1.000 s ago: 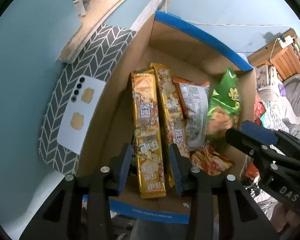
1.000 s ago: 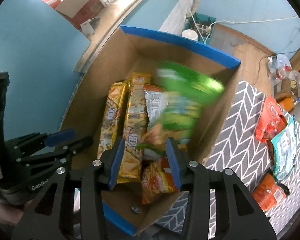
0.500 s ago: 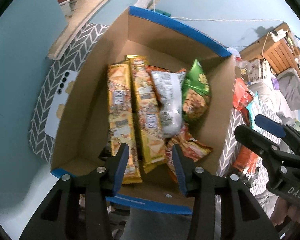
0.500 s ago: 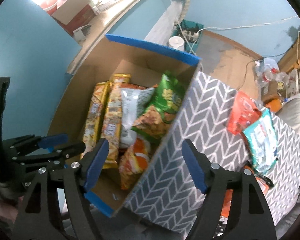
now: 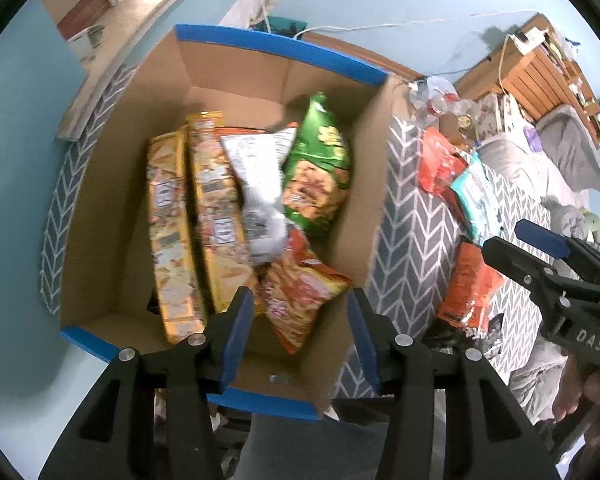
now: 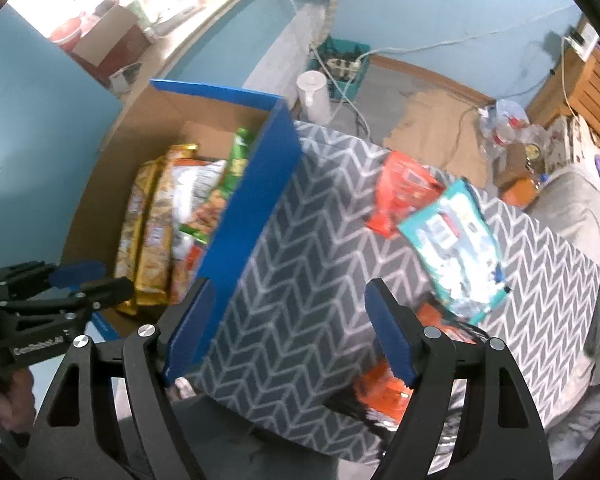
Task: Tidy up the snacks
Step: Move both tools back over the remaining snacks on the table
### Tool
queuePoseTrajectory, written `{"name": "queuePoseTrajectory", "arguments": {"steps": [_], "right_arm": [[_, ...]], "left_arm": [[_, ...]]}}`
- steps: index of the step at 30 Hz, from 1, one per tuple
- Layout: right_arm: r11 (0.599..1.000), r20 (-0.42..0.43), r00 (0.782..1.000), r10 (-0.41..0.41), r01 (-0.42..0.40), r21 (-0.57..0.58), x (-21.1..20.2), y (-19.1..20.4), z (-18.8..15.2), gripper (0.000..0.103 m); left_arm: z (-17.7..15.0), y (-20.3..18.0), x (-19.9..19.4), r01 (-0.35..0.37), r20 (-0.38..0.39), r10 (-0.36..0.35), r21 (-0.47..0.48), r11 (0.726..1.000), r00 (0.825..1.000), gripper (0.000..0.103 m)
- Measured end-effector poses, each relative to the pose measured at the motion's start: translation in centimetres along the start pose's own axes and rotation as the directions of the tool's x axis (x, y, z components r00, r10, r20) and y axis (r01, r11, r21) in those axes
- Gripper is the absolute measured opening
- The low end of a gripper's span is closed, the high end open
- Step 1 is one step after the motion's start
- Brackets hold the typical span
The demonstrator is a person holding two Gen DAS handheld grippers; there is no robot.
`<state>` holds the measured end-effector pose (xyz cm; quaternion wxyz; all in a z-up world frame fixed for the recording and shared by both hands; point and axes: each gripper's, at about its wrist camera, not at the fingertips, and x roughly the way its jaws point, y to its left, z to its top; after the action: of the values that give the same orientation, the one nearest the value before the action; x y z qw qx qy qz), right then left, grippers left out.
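Observation:
A cardboard box with a blue-taped rim holds two long yellow packs, a white bag, a green bag and an orange bag. My left gripper hovers over the box's near end; its jaws are opening and nothing is gripped. My right gripper stands open and empty above the chevron cloth, just right of the box. On the cloth lie a red bag, a teal bag and an orange bag.
A wooden ledge runs along the blue wall behind the box. Cables, a power strip and a white cup sit on the floor beyond. A wooden shelf and grey bedding are at the right.
The green bag left my right gripper and now rests in the box. Both grippers shifted right, the right one out over the cloth. Both pairs of jaws widened.

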<state>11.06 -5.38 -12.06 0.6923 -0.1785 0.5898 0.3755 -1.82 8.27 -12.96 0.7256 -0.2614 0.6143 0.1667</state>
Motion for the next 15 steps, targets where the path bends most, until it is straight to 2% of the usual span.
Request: {"name": "queuePoseTrajectory", "arguments": {"steps": [8, 15], "right_arm": [[1.0, -0.013, 1.0, -0.025, 0.025, 0.01, -0.7, -4.8, -1.4, 0.077], [0.999, -0.056, 0.997, -0.048, 0.049, 0.005, -0.2, -10.0, -1.7, 0.078]], "left_arm": [[-0.3, -4.0, 0.6, 0.009, -0.008, -0.008, 0.045, 0.999, 1.0, 0.055], [0.1, -8.2, 1.4, 0.014, -0.005, -0.014, 0.1, 0.995, 1.0, 0.066]]}}
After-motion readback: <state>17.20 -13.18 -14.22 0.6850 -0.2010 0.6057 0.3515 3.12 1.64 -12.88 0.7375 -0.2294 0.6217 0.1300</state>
